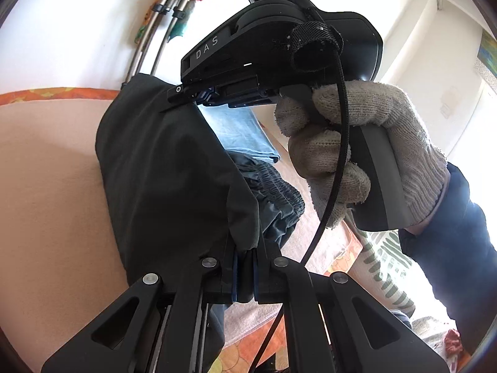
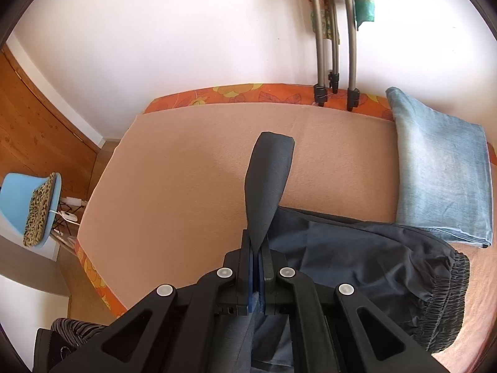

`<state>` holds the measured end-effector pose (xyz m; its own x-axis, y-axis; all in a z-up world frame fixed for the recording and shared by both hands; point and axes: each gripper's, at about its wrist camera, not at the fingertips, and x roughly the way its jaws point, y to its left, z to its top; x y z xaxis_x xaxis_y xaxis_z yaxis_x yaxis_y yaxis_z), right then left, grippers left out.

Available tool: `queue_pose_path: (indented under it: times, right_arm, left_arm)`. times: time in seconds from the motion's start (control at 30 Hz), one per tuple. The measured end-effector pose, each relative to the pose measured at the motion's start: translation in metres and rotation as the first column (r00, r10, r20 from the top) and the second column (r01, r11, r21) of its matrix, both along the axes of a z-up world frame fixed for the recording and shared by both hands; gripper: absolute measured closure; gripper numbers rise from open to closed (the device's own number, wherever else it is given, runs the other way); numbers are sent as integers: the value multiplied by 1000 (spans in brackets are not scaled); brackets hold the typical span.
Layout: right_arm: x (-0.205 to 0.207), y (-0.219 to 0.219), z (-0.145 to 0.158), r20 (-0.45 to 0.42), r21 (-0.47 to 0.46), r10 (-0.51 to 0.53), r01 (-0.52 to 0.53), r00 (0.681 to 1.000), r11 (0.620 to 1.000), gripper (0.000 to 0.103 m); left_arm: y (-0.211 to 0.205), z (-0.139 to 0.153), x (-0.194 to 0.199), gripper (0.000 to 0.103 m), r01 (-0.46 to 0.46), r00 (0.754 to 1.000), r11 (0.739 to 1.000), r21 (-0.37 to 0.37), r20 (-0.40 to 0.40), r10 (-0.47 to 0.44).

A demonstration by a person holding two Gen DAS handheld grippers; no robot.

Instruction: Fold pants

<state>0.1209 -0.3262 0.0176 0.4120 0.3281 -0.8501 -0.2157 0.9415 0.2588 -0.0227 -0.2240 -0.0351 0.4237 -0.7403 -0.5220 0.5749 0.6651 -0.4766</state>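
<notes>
Mid-fold, by the look of it: dark pants [image 2: 357,248] lifted at the leg ends, elastic waistband [image 2: 447,292] down on the near right of the bed. Left gripper [image 1: 245,267] clenched on one hem, right gripper [image 2: 256,267] clamped on the other, gripped by a gloved hand [image 1: 357,146]. Left to do: carrying hems over to the waistband, flattening. Folded light-blue jeans [image 2: 441,168] already set far right. Peach blanket [image 2: 186,161] over orange floral mattress [image 2: 236,93]; white wall, metal rack tubes [image 2: 335,37], blue chair [image 2: 21,199] far left.

Bright daylight, blown-out right side, fisheye-warped edges.
</notes>
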Motion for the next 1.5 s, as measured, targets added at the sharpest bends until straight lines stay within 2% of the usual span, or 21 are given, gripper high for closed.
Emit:
queue_pose_path:
  times: [0.2,0.4,0.57,0.8,0.87,0.9,0.93,1.0,1.17,1.2,1.23,1.27,1.33,1.5]
  right_arm:
    - [-15,-97,-2,7,-20,-90,90,996,996,103]
    - [-25,-185,-39,-38,-12,-170,170,985,985,103]
    - [-25,-228,-68,-65,11,-211,213,975,977,103]
    - [-16,-255,-83,-48,-2,-229,230,972,973,103]
    - [-14,-257,-86,-34,-16,-226,226,973,974,99]
    - [-15,-258,-87,-34,-19,-228,227,973,974,90]
    - [-15,-260,-88,-41,-18,-235,234,971,972,77]
    - [-19,-267,-87,-25,-7,-257,257,966,966,64]
    - [-39,-272,-66,29,-6,-290,291,956,957,64]
    - [-43,-271,-60,49,-11,-289,290,956,957,63]
    - [-48,-268,-53,68,-20,-287,289,956,957,61]
    - [-52,-265,-46,90,-28,-282,285,955,958,60]
    - [-62,-258,-31,128,-22,-270,275,954,961,56]
    - [-74,-226,0,176,12,-200,201,964,980,55]
  left_arm:
    - [-84,-5,10,98,150,989,989,6,-9,-150]
    - [-151,-38,20,98,250,965,968,10,-87,-248]
    - [-185,-49,22,98,275,957,961,35,-105,-271]
    - [-211,-48,31,98,276,960,957,83,-75,-271]
    - [-214,-46,30,98,280,959,955,98,-76,-273]
    - [-213,-45,28,96,286,957,952,106,-79,-278]
    - [-218,-42,22,89,290,956,949,122,-73,-283]
    - [-213,-40,15,86,304,952,941,146,-60,-299]
    - [-185,-31,-5,83,336,942,926,174,-50,-332]
    - [-176,-28,-10,74,338,941,923,183,-44,-336]
    - [-163,-26,-13,63,329,944,925,191,-34,-329]
    - [-147,-23,-16,60,316,948,929,193,-22,-317]
    - [-115,-21,-18,59,291,956,936,199,-23,-292]
    - [-39,-36,-7,59,169,986,961,218,-42,-164]
